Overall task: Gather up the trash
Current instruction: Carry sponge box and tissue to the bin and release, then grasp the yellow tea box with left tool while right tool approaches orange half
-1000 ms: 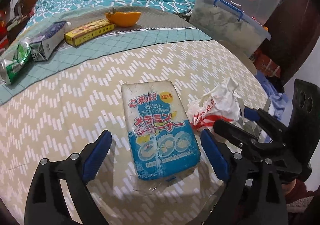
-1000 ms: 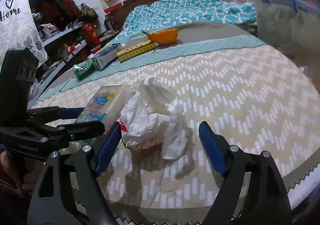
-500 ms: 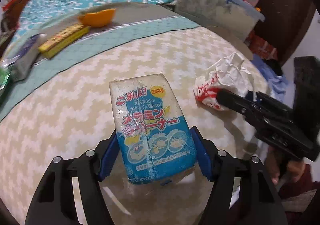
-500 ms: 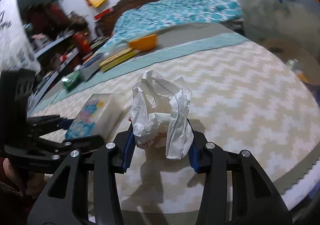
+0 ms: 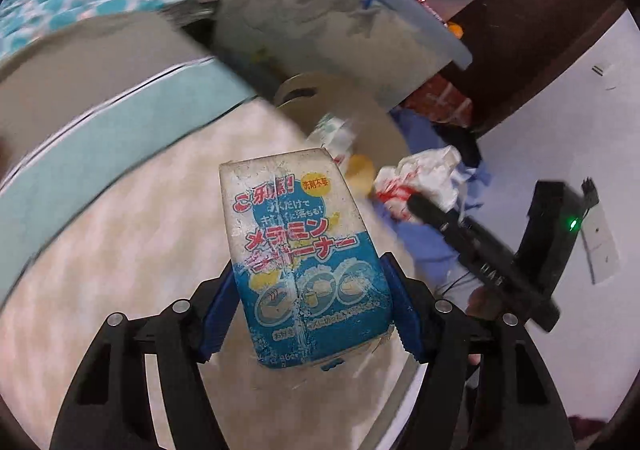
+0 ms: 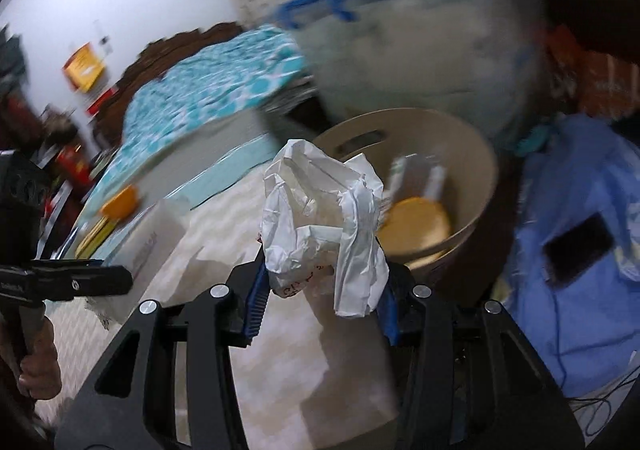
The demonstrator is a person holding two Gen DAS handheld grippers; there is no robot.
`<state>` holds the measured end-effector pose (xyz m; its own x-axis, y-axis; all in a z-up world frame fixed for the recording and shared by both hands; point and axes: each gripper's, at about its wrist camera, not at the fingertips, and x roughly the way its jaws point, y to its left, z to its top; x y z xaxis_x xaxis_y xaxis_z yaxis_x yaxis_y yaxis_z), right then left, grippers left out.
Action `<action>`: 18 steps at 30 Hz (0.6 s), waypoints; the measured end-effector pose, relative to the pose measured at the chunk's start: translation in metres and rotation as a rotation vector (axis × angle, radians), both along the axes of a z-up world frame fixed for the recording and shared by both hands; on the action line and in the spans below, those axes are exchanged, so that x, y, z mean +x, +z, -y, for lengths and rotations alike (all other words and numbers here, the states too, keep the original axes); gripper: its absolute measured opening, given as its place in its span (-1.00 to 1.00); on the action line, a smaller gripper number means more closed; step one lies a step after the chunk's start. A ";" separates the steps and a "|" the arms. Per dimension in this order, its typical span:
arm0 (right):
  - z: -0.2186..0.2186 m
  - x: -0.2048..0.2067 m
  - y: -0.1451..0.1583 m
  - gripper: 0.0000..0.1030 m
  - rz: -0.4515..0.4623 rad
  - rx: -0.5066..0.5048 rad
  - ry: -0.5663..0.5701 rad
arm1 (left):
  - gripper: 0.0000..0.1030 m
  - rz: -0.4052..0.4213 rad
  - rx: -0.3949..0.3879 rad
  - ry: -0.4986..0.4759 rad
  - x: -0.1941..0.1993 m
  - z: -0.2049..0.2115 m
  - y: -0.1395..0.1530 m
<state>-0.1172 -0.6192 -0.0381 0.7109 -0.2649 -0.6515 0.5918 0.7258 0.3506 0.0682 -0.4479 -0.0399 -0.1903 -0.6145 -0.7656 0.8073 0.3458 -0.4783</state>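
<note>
My left gripper (image 5: 312, 314) is shut on a white and blue sponge pack (image 5: 296, 246) with Japanese print, held above the bed. My right gripper (image 6: 322, 290) is shut on a crumpled white plastic bag (image 6: 320, 226) with red print. That bag also shows in the left wrist view (image 5: 420, 177), to the right of the pack. A beige round bin (image 6: 472, 153) stands just past the bed's edge, ahead of the bag. It holds a yellow lid (image 6: 416, 226) and a clear wrapper. The bin also shows in the left wrist view (image 5: 372, 109).
A clear storage box (image 6: 420, 61) with a blue handle stands behind the bin. Blue cloth (image 6: 580, 310) with a black phone (image 6: 576, 250) lies on the right. An orange peel (image 6: 120, 201) and a yellow box (image 6: 94, 236) lie farther up the bed.
Both grippers closed on their items, lifted them off the bed and swung right toward the bin. The view is blurred by motion.
</note>
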 end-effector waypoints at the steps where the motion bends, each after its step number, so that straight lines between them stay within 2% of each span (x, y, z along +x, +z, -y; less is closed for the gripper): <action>1: 0.010 0.001 0.000 -0.06 -0.002 0.004 -0.014 | 0.26 -0.008 -0.001 -0.008 0.001 0.017 0.000; 3: 0.030 0.005 -0.002 -0.02 -0.004 0.015 -0.037 | 0.27 -0.012 -0.002 -0.031 0.002 0.054 -0.002; 5: 0.044 0.015 -0.004 0.16 -0.010 0.015 -0.042 | 0.34 0.005 0.005 -0.052 0.001 0.087 -0.005; 7: 0.049 0.015 -0.005 0.63 -0.016 -0.005 -0.081 | 0.44 0.014 0.013 -0.056 0.003 0.110 -0.012; 8: 0.051 0.011 -0.003 0.66 0.007 -0.016 -0.113 | 0.54 0.029 0.030 -0.031 0.005 0.119 -0.016; 9: 0.051 0.009 -0.002 0.66 0.030 -0.013 -0.123 | 0.54 0.035 0.039 -0.007 0.008 0.122 -0.018; 11: 0.052 -0.001 -0.001 0.65 0.067 -0.006 -0.153 | 0.55 -0.004 0.025 0.043 0.018 0.118 -0.023; 13: 0.049 -0.009 -0.002 0.65 0.088 0.000 -0.173 | 0.54 -0.031 0.007 0.066 0.025 0.105 -0.022; 18: 0.036 -0.015 -0.002 0.55 0.133 0.053 -0.159 | 0.52 0.015 -0.036 0.111 0.034 0.052 -0.009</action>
<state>-0.1327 -0.6549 -0.0397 0.7432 -0.3483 -0.5712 0.6436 0.6053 0.4684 0.1021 -0.5003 -0.0491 -0.1086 -0.6585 -0.7447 0.7720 0.4161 -0.4805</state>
